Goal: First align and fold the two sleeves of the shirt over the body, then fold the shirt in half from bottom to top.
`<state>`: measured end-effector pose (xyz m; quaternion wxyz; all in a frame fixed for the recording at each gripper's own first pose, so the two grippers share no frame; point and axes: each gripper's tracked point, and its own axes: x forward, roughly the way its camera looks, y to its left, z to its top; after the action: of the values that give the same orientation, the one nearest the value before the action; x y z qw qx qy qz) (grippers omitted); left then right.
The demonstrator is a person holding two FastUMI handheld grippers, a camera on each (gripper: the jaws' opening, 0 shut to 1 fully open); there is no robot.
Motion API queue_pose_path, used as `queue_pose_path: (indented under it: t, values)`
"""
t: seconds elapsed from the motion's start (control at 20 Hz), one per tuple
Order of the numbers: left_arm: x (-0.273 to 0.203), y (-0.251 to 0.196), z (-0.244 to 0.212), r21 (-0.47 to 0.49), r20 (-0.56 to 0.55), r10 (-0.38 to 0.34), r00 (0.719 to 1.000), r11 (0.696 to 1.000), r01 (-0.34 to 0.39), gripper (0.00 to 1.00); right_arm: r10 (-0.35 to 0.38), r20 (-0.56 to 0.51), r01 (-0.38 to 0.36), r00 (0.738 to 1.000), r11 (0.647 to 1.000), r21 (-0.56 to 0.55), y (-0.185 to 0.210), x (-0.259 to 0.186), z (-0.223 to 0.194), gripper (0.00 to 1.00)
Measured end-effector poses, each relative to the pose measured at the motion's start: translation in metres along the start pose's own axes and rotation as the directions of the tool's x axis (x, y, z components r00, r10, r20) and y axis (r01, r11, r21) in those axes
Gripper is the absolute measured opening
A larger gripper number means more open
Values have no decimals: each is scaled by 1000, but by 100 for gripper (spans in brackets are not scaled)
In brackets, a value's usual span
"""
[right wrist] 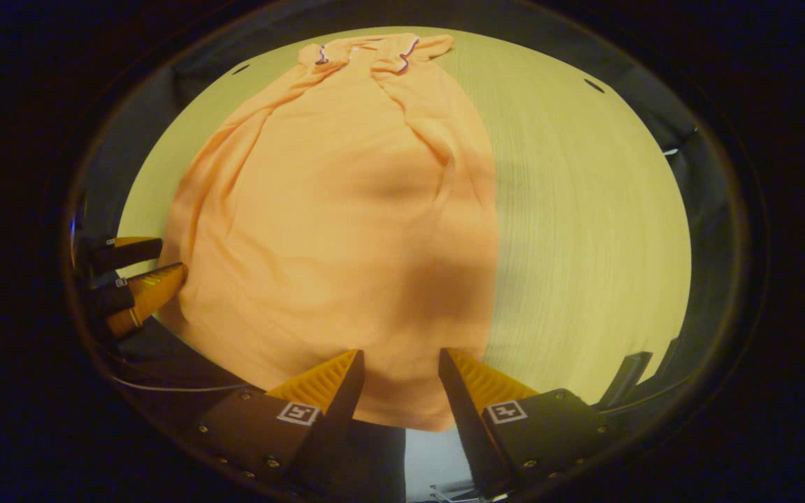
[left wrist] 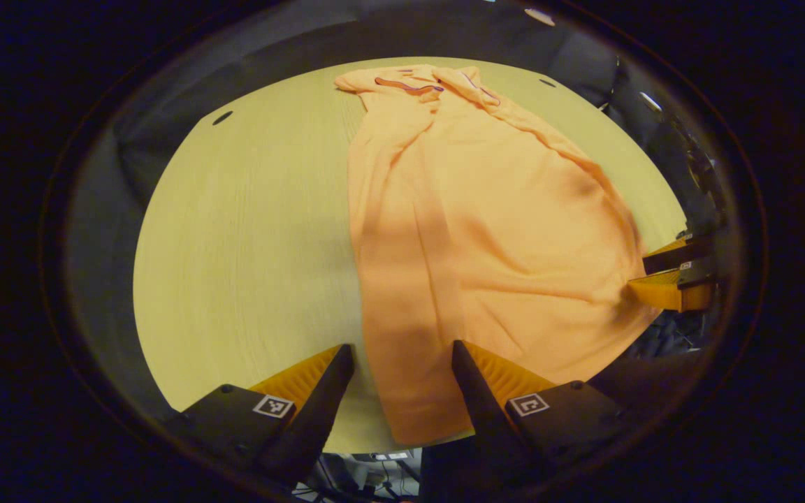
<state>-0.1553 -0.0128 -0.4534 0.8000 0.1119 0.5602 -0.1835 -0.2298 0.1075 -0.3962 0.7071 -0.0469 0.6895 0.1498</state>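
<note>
Our left gripper (left wrist: 402,356) and right gripper (right wrist: 399,360) both hold their jaws apart over the shirt's hem, clamping nothing. We judge a bite could take only one layer, or drag the hem unevenly and skew the fold. We count two grippers and one shirt (right wrist: 346,230), lying lengthwise on one tabletop (left wrist: 249,237).
</note>
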Motion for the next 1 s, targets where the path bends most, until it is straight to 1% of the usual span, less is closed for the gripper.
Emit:
queue_pose_path:
  t: [0.05,0.1,0.15,0.25,0.3,0.35,0.4,0.45,0.5,0.55,0.6,0.65,0.7,0.75,0.8,0.85,0.9,0.95,1.0]
  values:
    - [0,-1,-1,7,-8,-3,1000,1000,4,94,-15,-21,15,1000,1000,4,1,0,1,78]
    - [1,-2,0,16,-18,-4,1000,1000,4,92,-25,-46,26,999,1000,13,0,0,1,78]
    - [1,-1,2,17,-25,-4,1000,1000,4,92,-25,-64,27,998,999,22,1,-1,0,80]
    - [2,-2,1,15,-32,-6,999,1000,6,92,-21,-74,25,997,999,44,1,-2,1,80]
    - [1,-2,3,19,-31,-10,999,1000,11,95,-22,-73,26,997,998,51,2,-2,2,81]
    - [3,-4,3,24,-37,-13,999,1000,14,92,-22,-71,25,997,999,46,2,-1,1,81]
    - [2,-6,4,38,-37,-19,999,999,20,91,-23,-65,26,998,999,45,2,-1,1,80]
    - [3,-10,7,52,-29,-24,999,998,25,84,-22,-67,25,998,999,41,2,-1,1,79]
    - [3,-12,9,64,-22,-28,999,997,30,76,-22,-69,25,997,999,41,0,-1,2,80]
    - [5,-13,13,68,-16,-30,999,997,31,56,-22,-58,25,998,998,60,-2,-1,5,70]
    - [5,-13,17,61,-5,-35,999,998,35,40,-16,-54,20,998,996,89,-3,-1,6,51]
    - [4,-12,20,47,-2,-37,999,998,37,25,-4,-49,10,999,993,114,-3,-1,7,27]
    - [5,-13,19,40,3,-38,999,998,38,15,7,-48,-1,999,991,132,-3,0,7,18]
    - [5,-12,19,35,5,-38,999,999,38,10,14,-44,-8,999,991,131,-3,0,7,10]
    - [5,-13,22,44,14,-38,999,998,38,7,13,-31,-9,999,990,138,-5,1,12,10]
    - [6,-14,22,51,7,-31,999,998,31,6,12,-23,-9,1000,991,133,-4,0,9,2]
    - [7,-14,24,53,21,-37,999,998,36,6,8,-17,-6,1000,992,124,-3,-4,9,3]
    - [6,-14,25,50,25,-38,999,998,37,6,14,-5,-13,1000,993,121,-2,-3,9,7]
    - [4,-11,29,44,35,-33,999,999,32,6,19,14,-20,1000,991,129,0,-4,14,3]
